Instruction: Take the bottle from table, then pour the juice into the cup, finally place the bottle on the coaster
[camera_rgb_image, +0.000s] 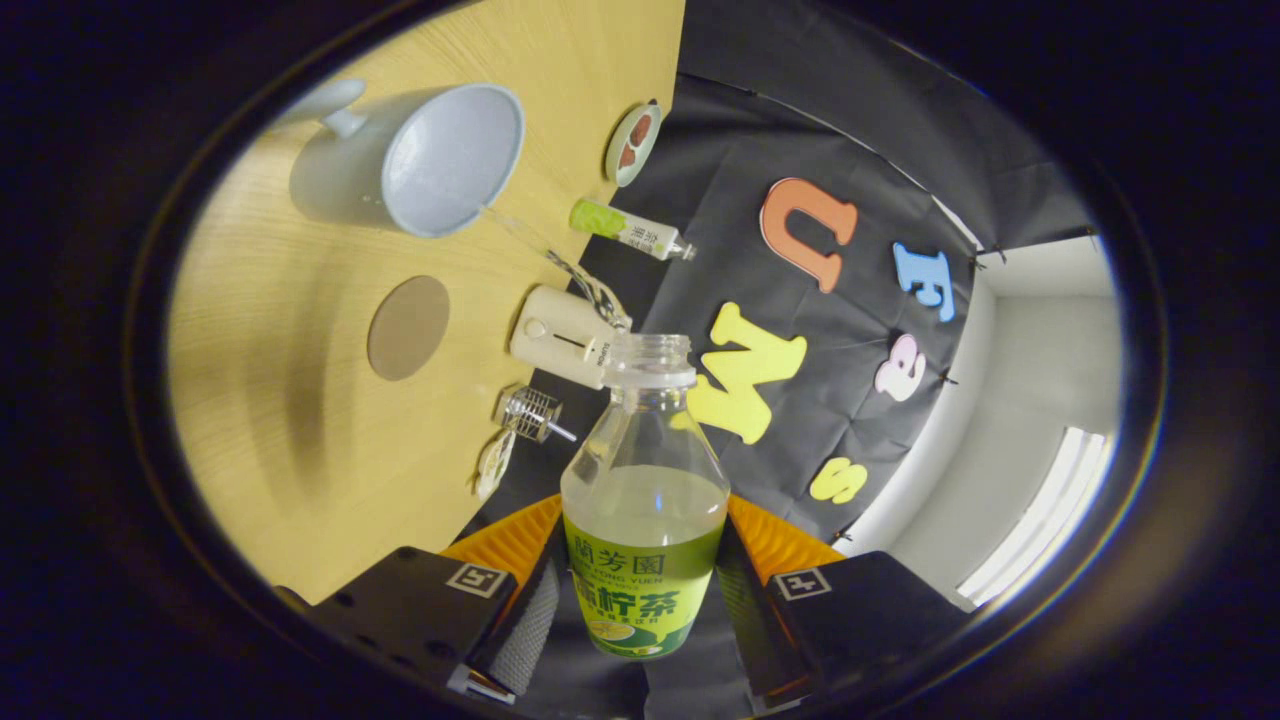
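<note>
My gripper (640, 600) is shut on a clear plastic bottle (645, 500) with a green and yellow label, one finger on each side of it. The bottle is uncapped and holds pale green juice up to about its shoulder. The view is rolled, so the wooden table (280, 420) stands tilted beyond the fingers. A thin stream of juice (560, 265) runs from the bottle's mouth toward a light grey cup (440, 160) with a handle, which stands on the table. A round brown coaster (407, 327) lies on the table between the cup and the fingers.
A white oblong device (560, 335) sits at the table's back edge near the bottle's mouth. A small metal wire piece (532, 412), a second green-labelled bottle (625, 228) lying down, and a small round dish (632, 143) also line that edge.
</note>
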